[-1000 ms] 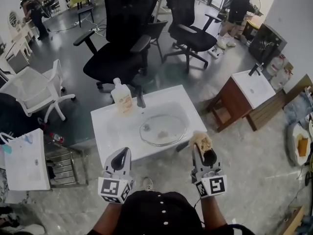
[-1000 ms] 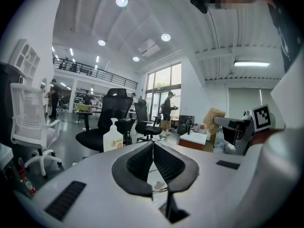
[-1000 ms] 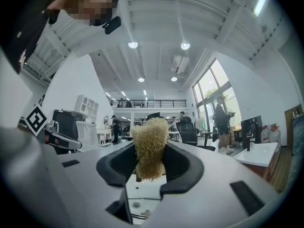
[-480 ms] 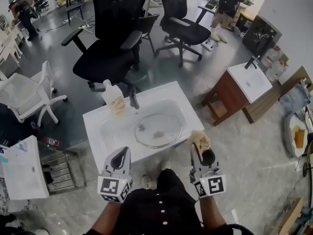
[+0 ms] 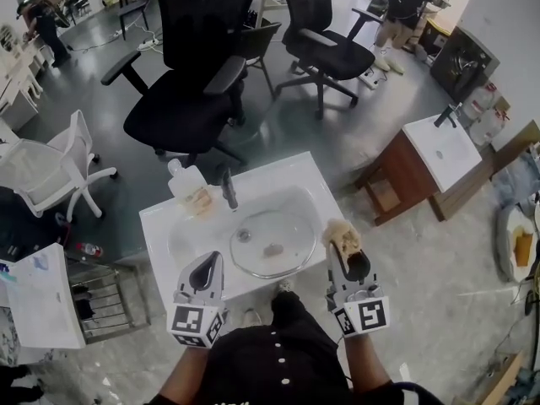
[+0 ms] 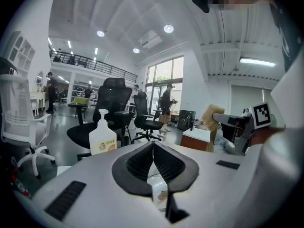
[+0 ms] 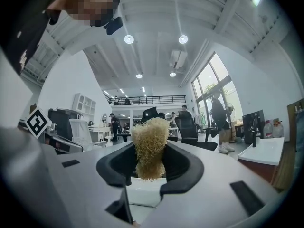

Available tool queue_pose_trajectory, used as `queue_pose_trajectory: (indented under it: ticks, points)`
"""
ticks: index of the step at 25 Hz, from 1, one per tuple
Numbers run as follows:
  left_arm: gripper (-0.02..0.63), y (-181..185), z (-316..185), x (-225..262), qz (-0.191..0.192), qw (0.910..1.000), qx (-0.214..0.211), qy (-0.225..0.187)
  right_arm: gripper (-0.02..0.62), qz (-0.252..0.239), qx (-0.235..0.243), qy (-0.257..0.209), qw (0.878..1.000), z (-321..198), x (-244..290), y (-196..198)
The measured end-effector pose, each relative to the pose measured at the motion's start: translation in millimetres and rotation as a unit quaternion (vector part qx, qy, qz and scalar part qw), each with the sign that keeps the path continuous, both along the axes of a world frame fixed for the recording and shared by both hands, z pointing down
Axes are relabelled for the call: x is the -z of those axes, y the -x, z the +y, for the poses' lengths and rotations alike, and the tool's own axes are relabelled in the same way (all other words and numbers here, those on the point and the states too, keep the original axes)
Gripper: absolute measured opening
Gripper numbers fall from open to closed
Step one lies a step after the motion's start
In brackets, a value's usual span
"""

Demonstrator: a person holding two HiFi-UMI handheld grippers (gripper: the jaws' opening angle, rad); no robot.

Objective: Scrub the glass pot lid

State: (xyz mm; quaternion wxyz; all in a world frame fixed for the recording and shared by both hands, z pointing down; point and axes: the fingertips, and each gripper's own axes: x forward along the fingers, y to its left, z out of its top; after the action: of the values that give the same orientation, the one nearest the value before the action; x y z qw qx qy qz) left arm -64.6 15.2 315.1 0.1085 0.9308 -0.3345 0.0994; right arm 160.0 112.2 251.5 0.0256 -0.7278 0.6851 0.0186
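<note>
The glass pot lid (image 5: 272, 243) lies flat in the white washbasin (image 5: 160, 226). Both arms reach forward side by side at the basin's near edge. The left hand-held gripper (image 5: 208, 265) is fully closed and empty. The right hand-held gripper (image 5: 344, 250) clamps a fibrous scrubber (image 5: 341, 233), to the right of the lid.

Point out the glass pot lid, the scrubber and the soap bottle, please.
glass pot lid (image 5: 291, 233): head view, on the glass pane.
scrubber (image 7: 150, 144): right gripper view, middle of the fibre wad.
soap bottle (image 6: 102, 140): left gripper view, on its body.
</note>
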Motion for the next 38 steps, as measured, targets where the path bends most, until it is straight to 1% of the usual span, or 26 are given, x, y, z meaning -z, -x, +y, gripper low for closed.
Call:
queue_pose_trajectory:
  ticks: [5,7,9,13,18,21,24,26,28,31,33,35,38]
  points:
    - [0.027,-38.5,-34.5,-0.7,-0.001,1.0,0.003,0.001,0.16,-0.004,0.017,0.003,1.0,-39.6,-2.7,-30.5]
    - [0.028,-53.3,-46.5,-2.7,-0.008,0.9999,0.007,0.002,0.16,-0.009,0.022,0.007,1.0,-54.4,-6.7,-43.6]
    - [0.027,-64.2,-57.9,-5.8,-0.019,0.9997,0.014,0.004,0.16,-0.012,0.03,0.01,0.999,-68.7,-9.7,-54.6]
    - [0.028,-84.7,-81.0,-6.7,-0.016,0.9994,0.029,0.013,0.16,-0.012,0.046,0.013,0.999,-99.4,-9.9,-78.4]
    - [0.028,-101.8,-95.7,-9.3,-0.024,0.998,0.054,0.024,0.16,-0.017,0.073,0.021,0.997,-129.4,-11.9,-100.3]
    - [0.028,-107.1,-98.6,-9.6,-0.031,0.9963,0.075,0.029,0.16,-0.021,0.101,0.029,0.994,-142.2,-16.0,-107.0]
    - [0.028,-111.1,-98.0,-7.3,-0.023,0.9947,0.096,0.028,0.16,-0.021,0.133,0.039,0.99,-155.8,-21.7,-111.6]
    - [0.028,-111.0,-96.9,-4.1,-0.014,0.994,0.106,0.025,0.16,-0.027,0.15,0.045,0.987,-167.4,-25.1,-111.2]
    - [0.028,-105.1,-97.2,-3.6,-0.014,0.9931,0.114,0.022,0.16,-0.031,0.164,0.046,0.985,-179.5,-26.1,-103.5]
    - [0.028,-84.4,-98.0,-9.6,-0.016,0.992,0.123,0.024,0.16,-0.025,0.188,0.051,0.981,-195.9,-30.9,-80.3]
    - [0.026,-66.2,-98.0,-20.3,-0.019,0.9909,0.129,0.035,0.16,-0.016,0.202,0.06,0.977,-203.9,-38.1,-65.1]
    - [0.026,-48.4,-98.9,-40.6,-0.03,0.9879,0.136,0.068,0.16,-0.003,0.213,0.072,0.974,-209.9,-46.5,-53.8]
    - [0.026,-28.1,-96.5,-84.0,-0.045,0.9784,0.14,0.146,0.16,0.022,0.224,0.098,0.969,-213.3,-64.7,-42.9]
